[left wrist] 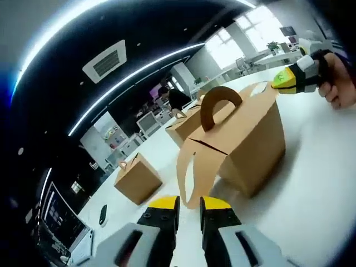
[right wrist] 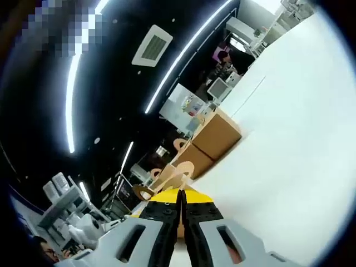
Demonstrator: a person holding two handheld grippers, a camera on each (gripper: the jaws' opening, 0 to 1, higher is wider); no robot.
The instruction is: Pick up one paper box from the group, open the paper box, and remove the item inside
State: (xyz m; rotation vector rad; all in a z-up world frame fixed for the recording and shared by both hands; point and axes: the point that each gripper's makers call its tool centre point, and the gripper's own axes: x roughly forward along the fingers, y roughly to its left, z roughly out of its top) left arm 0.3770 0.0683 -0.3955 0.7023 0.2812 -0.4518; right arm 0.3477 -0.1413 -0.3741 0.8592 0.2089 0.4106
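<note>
**Light kraft box held at its flaps, top coming open**

The paper box (left wrist: 245, 139) stands on the white bench (left wrist: 322, 167), tilted in the left gripper view, with 1 arched carry handle (left wrist: 219, 105) upright above its lid and a 2nd handle flap (left wrist: 192, 178) folded down toward the camera. The left hand-held gripper (left wrist: 189, 206) has its yellow-tipped jaws slightly apart, just at that lowered flap; I cannot tell whether they touch it. The right hand-held gripper (left wrist: 289, 80), gripped by a hand (left wrist: 339, 80), sits at the box's far top edge. In the right gripper view its jaws (right wrist: 181, 203) are pressed together, apparently on a thin brown cardboard flap (right wrist: 175, 175).

The box looks like thin brown card: probably light, stiff along its creases, easy to crush or tear if pinched hard. The handle flaps seem the best places to take hold, pulled apart gently. The contents are hidden.

3 more boxes (left wrist: 137, 179) wait further along the bench. No brand, label or legible writing shows.
</note>
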